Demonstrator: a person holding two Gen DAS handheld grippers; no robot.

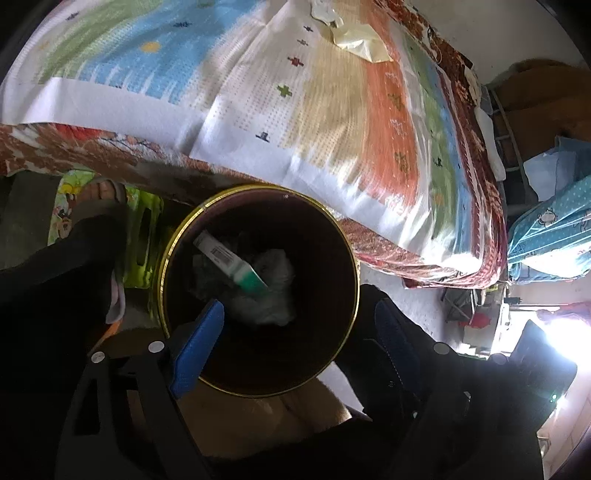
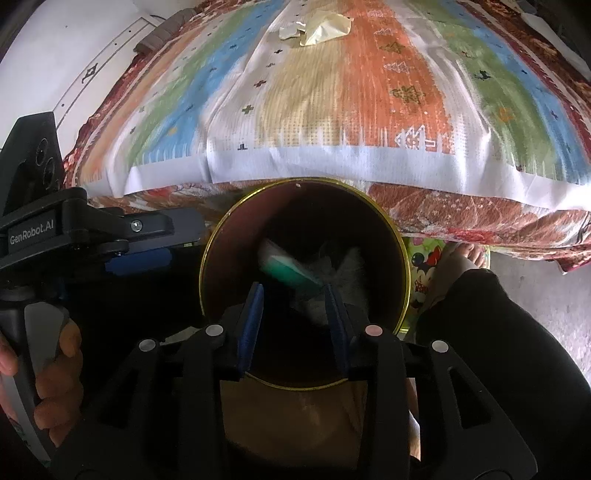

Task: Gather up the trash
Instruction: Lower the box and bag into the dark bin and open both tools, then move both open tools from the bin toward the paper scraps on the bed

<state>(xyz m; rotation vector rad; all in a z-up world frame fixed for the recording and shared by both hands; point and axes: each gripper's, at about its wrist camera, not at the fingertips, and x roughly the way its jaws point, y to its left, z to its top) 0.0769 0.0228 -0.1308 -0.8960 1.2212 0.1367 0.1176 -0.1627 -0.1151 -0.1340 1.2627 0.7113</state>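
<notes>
A round dark bin with a gold rim stands on the floor against the bed. Inside it lie a white and green carton and crumpled pale plastic. My left gripper is open, its blue pads on either side of the bin's rim, empty. My right gripper is open over the bin's mouth, with the carton just beyond its fingertips, not gripped. A crumpled cream wrapper lies far back on the bedspread.
The bed with a striped colourful spread and red floral blanket fills the far side. A foot in a sandal stands on a cartoon mat. The left gripper's body is at the left in the right wrist view. Clutter and bags sit to the right.
</notes>
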